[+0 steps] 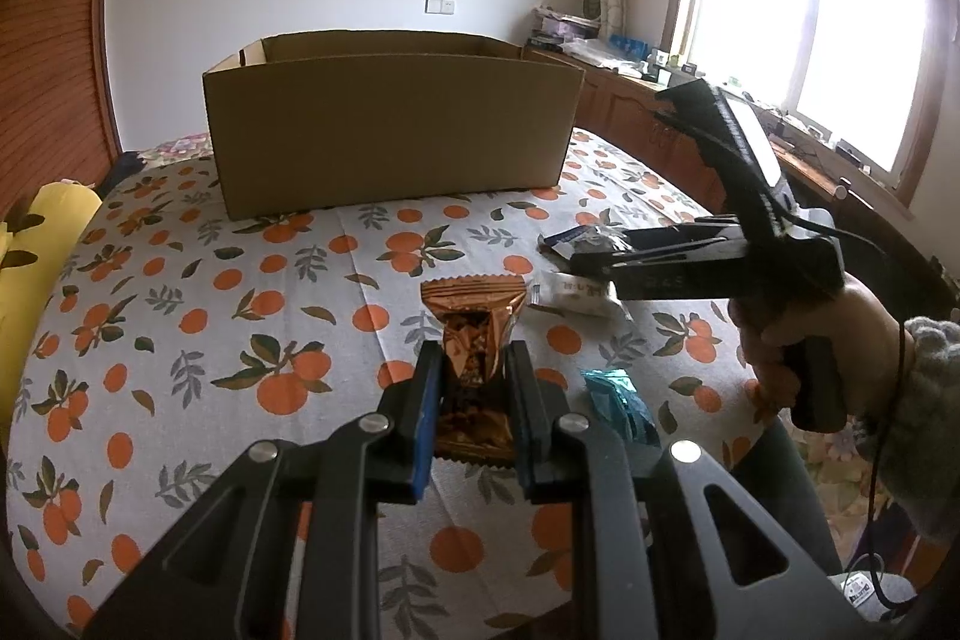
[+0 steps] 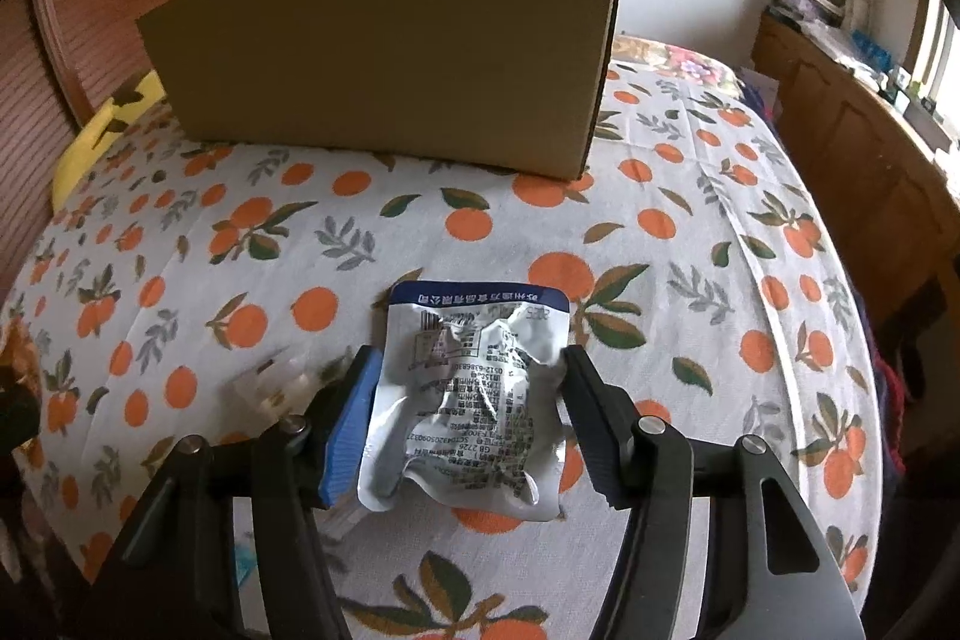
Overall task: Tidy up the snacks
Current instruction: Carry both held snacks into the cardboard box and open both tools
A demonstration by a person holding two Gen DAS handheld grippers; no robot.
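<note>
My left gripper (image 1: 474, 358) is shut on a shiny brown snack packet (image 1: 477, 334), held just above the orange-print bedspread (image 1: 210, 316). My right gripper (image 2: 471, 364) is shut on a crumpled silver packet with a blue top edge (image 2: 474, 388); both also show at the right of the left wrist view (image 1: 585, 244). An open cardboard box (image 1: 390, 118) stands at the far side of the bed, also in the right wrist view (image 2: 384, 58). A white packet (image 1: 576, 292) and a teal packet (image 1: 621, 406) lie on the bedspread.
A yellow pillow (image 1: 42, 244) lies at the left edge of the bed. A wooden headboard (image 1: 54, 40) stands behind it. A low wooden cabinet (image 1: 648, 112) with clutter runs along the window side on the right.
</note>
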